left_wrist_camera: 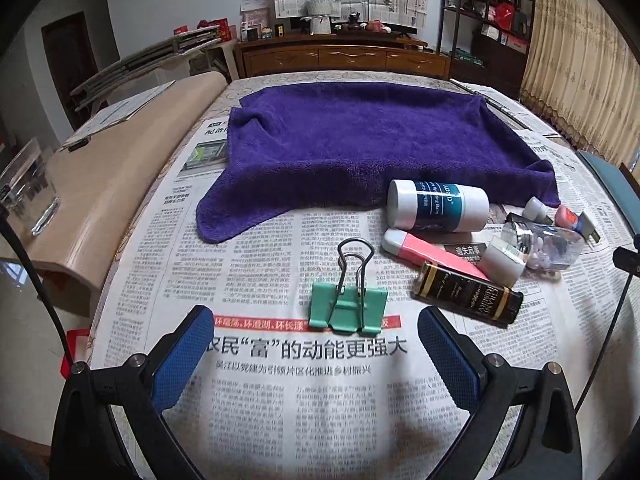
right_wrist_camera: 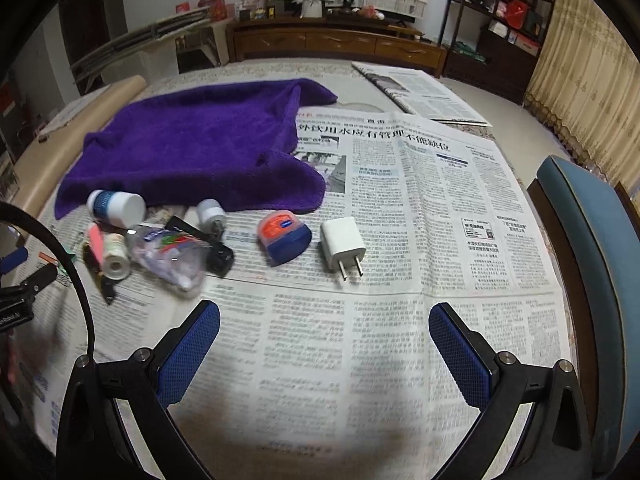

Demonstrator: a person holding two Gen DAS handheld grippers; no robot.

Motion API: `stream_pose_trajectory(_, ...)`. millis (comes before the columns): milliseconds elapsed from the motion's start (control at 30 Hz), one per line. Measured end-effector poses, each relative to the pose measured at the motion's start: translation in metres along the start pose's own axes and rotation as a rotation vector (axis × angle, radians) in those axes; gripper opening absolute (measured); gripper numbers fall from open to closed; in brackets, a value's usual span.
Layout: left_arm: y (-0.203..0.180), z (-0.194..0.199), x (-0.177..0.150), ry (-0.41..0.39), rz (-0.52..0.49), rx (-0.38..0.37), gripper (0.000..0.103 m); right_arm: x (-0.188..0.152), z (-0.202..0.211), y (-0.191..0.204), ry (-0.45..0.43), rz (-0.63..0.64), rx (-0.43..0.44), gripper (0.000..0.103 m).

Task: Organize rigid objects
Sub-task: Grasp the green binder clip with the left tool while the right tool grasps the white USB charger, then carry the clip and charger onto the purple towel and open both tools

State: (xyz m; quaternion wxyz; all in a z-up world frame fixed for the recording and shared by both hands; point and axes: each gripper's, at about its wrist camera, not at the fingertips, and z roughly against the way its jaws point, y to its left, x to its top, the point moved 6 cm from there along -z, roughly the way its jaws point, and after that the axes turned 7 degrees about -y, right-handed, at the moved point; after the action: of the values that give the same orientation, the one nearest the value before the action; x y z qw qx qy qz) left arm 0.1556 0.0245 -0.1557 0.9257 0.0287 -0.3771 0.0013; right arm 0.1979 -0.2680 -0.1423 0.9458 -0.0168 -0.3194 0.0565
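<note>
A green binder clip (left_wrist_camera: pixel 347 305) lies on the newspaper just ahead of my open left gripper (left_wrist_camera: pixel 316 322), nothing between the fingers. To its right sit a black and gold tube (left_wrist_camera: pixel 468 293), a pink tube (left_wrist_camera: pixel 424 252), a white and blue bottle (left_wrist_camera: pixel 438 205) and a clear bag of small items (left_wrist_camera: pixel 544 246). In the right wrist view my right gripper (right_wrist_camera: pixel 324 320) is open and empty. Ahead of it lie a white plug charger (right_wrist_camera: pixel 343 246) and a small blue and orange jar (right_wrist_camera: pixel 285 237). The cluster with the clear bag (right_wrist_camera: pixel 170 254) and white bottle (right_wrist_camera: pixel 116 205) lies to the left.
A purple towel (left_wrist_camera: pixel 372 144) is spread over the far half of the newspaper-covered table (right_wrist_camera: pixel 440 216). A glass (left_wrist_camera: pixel 26 196) stands on a beige surface at left. A blue chair back (right_wrist_camera: pixel 592 240) rises at the right edge. A folded newspaper (right_wrist_camera: pixel 420 92) lies far right.
</note>
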Motion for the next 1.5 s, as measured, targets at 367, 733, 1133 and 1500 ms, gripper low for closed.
stream_pose_trajectory(367, -0.003, -0.018, -0.003, 0.002, -0.029, -0.045, 0.076, 0.003, -0.040, -0.020, 0.017, -0.010, 0.063, 0.091)
stream_pose_trajectory(733, -0.013, -0.018, 0.000, -0.015, -0.060, -0.131, 0.040, 0.015, -0.062, -0.016, -0.009, 0.074, 0.128, 0.055)
stream_pose_trajectory(1133, -0.007, -0.014, -0.002, -0.023, -0.048, -0.158, 0.039, 0.017, -0.061, -0.014, -0.020, 0.085, 0.144, 0.027)
stream_pose_trajectory(1500, 0.002, 0.010, 0.016, -0.043, -0.012, -0.163, 0.039, 0.029, -0.028, -0.017, -0.063, 0.031, 0.150, 0.027)
